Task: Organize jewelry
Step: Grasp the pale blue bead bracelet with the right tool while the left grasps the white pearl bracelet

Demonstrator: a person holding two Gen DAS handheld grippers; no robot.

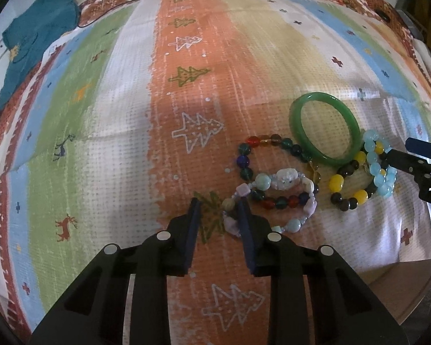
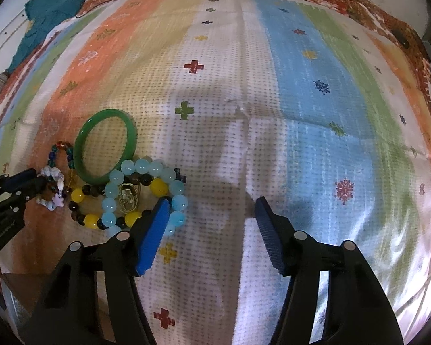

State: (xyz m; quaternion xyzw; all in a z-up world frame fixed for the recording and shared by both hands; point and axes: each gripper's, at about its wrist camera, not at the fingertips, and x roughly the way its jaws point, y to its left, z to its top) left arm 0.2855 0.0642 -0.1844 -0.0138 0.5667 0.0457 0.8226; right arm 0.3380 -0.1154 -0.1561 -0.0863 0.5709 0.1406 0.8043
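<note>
Bracelets lie flat in a cluster on the striped cloth [image 1: 123, 132], beside the green bangle [image 1: 326, 128]. Left gripper [image 1: 219, 215] has its jaws narrowed around the pale stone bracelet's [image 1: 273, 201] near edge (contact unclear). Right gripper [image 2: 211, 215] stands spread, its left finger [image 2: 155, 230] overlapping the light-blue bead bracelet [image 2: 146, 192]; the yellow-and-brown one [image 2: 100, 201] lies beneath.

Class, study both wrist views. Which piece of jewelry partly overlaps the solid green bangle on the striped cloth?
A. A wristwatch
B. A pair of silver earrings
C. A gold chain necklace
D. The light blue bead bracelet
D: in the right wrist view the light blue bead bracelet crosses the lower edge of the green bangle; no necklace, earrings or watch shows in either view.
</note>
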